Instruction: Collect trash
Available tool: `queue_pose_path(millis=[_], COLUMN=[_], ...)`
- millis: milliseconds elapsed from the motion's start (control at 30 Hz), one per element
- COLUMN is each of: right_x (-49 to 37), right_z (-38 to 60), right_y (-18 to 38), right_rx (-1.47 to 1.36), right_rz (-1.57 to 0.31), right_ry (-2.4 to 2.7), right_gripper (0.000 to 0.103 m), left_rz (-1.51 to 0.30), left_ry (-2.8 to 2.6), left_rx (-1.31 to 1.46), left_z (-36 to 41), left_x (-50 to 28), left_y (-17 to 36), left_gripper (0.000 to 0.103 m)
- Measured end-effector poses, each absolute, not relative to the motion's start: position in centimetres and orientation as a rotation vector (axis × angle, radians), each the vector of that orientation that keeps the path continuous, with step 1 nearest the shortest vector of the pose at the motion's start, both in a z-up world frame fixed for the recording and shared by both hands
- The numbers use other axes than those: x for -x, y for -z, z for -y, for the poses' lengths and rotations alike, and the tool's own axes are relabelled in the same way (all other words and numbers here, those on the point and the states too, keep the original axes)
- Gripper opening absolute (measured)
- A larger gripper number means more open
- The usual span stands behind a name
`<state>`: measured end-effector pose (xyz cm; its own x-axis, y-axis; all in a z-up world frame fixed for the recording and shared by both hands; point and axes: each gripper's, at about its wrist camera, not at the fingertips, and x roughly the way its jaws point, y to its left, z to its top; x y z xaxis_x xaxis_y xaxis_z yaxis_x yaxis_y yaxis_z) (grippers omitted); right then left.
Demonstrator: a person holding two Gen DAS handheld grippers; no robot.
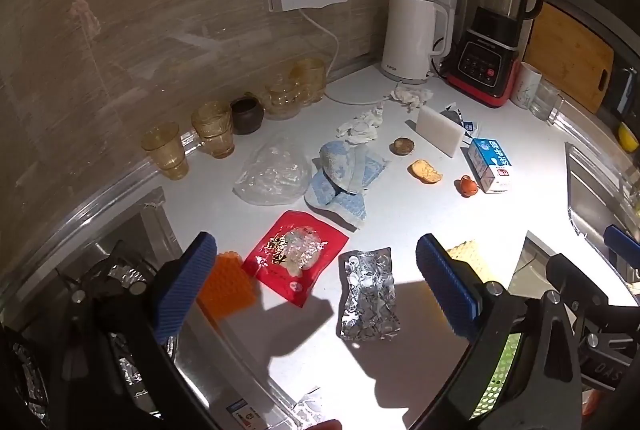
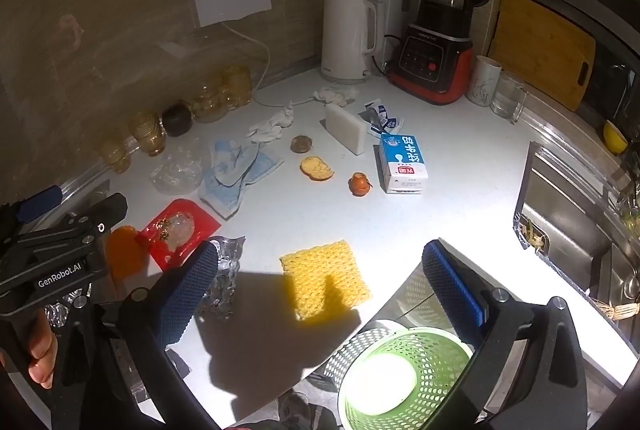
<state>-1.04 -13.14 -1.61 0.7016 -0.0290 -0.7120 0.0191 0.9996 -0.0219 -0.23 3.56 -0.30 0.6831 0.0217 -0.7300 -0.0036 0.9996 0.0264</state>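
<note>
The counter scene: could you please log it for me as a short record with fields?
surface: white counter
left gripper: open, empty, above the foil pouch and red packet
right gripper: open, empty, above the yellow foam net
bin: green basket, below the counter edge, nothing visible inside
other litter: milk carton, eggshell, plastic bag, tissues, orange foam net
not trash: kettle, blender, glasses
</note>
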Motion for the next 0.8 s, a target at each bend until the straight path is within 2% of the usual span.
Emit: queue_pose_path(millis=[800], right_x=[1.32], right_z=[13.14], right_y=[1.60], right_rx=[0.015], right_rz=[-0.800], right_ry=[0.029], right_gripper=[0.101], left_rz=[-0.815], left_ry=[-0.013], left_rx=[-0.012], left_z=[-3.87], left_x=[0.21], left_y=[0.60], left_gripper=[0.096])
